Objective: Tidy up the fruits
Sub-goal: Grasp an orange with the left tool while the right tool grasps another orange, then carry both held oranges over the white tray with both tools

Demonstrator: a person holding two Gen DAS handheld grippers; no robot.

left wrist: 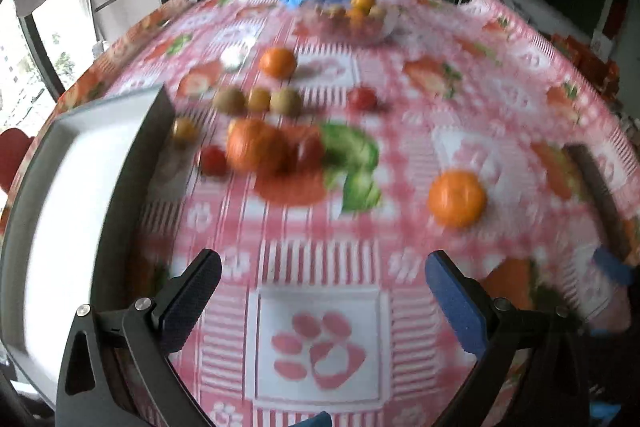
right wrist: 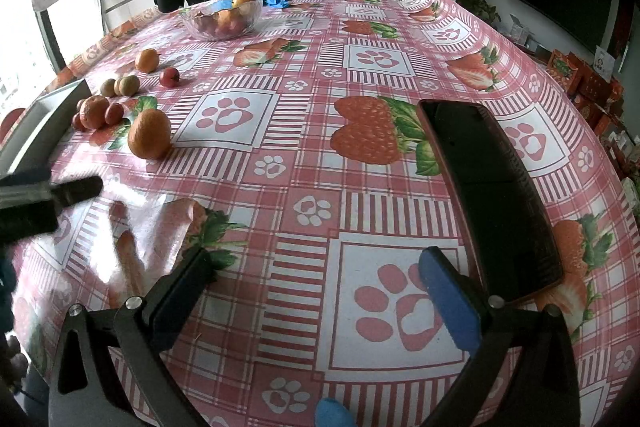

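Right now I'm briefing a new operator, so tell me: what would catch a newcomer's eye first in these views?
First, the loud pink tablecloth printed with strawberries and paw prints. On it, loose fruit clusters at the left beside a white tray, the nearest orange standing out, with a glass bowl of fruit at the far edge. A black tray lies on the right, and both grippers, left and right, are open and empty.
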